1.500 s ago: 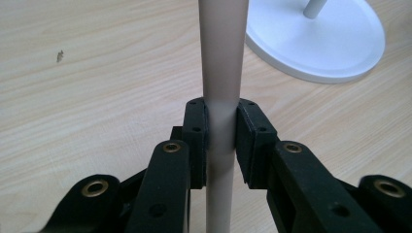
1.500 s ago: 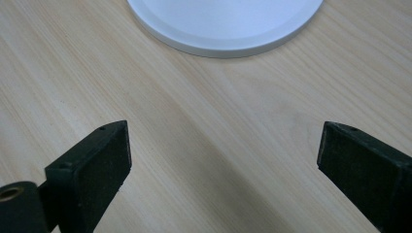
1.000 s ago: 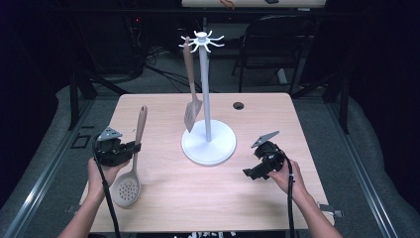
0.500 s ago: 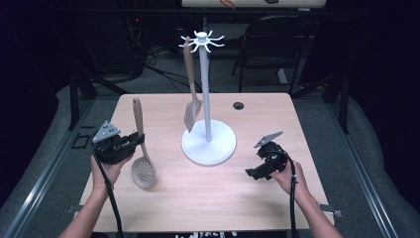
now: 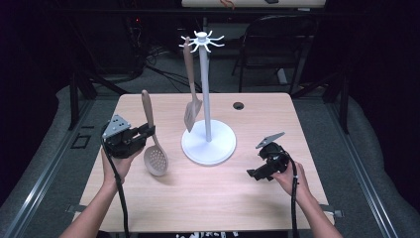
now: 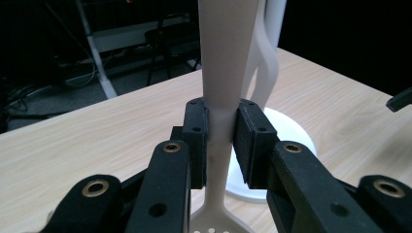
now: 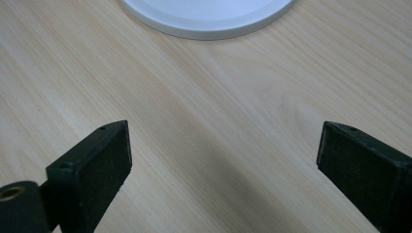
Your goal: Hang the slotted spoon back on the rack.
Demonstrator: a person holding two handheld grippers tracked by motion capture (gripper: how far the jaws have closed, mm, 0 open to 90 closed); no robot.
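**Holding the slotted spoon upright by its handle**

Gripping a beige plastic slotted spoon [image 5: 151, 136], the left gripper [image 5: 144, 135] has its black jaws pinched on the handle, a little above the point where the handle widens into the bowl. High view: spoon's long axis runs near vertical with a slight tilt, handle end pointing up and away from the person, round perforated bowl hanging down toward the light wooden table [image 5: 163, 198]. Cannot tell whether the bowl's lower edge touches the tabletop or sits just above it. Spoon is at the table's left half, just beside the white round-based hanging stand [image 5: 208, 141] but apart from it.

Left gripper view: handle of the spoon [image 6: 223, 92] rises straight up between the two pads [image 6: 197, 141], both pads pressed flat against it; the top holes of the bowl show at the bottom edge.

A second utensil, a beige plastic slotted turner [image 5: 190, 89], hangs from one of the stand's top hooks, handle up, blade down, close beside the pole.

Right gripper [image 5: 253, 174] rests low over the table's right side, well apart from the spoon. Right gripper view: jaws spread wide, nothing between them, bare wood below, edge of the stand's base [image 7: 209, 17] ahead.
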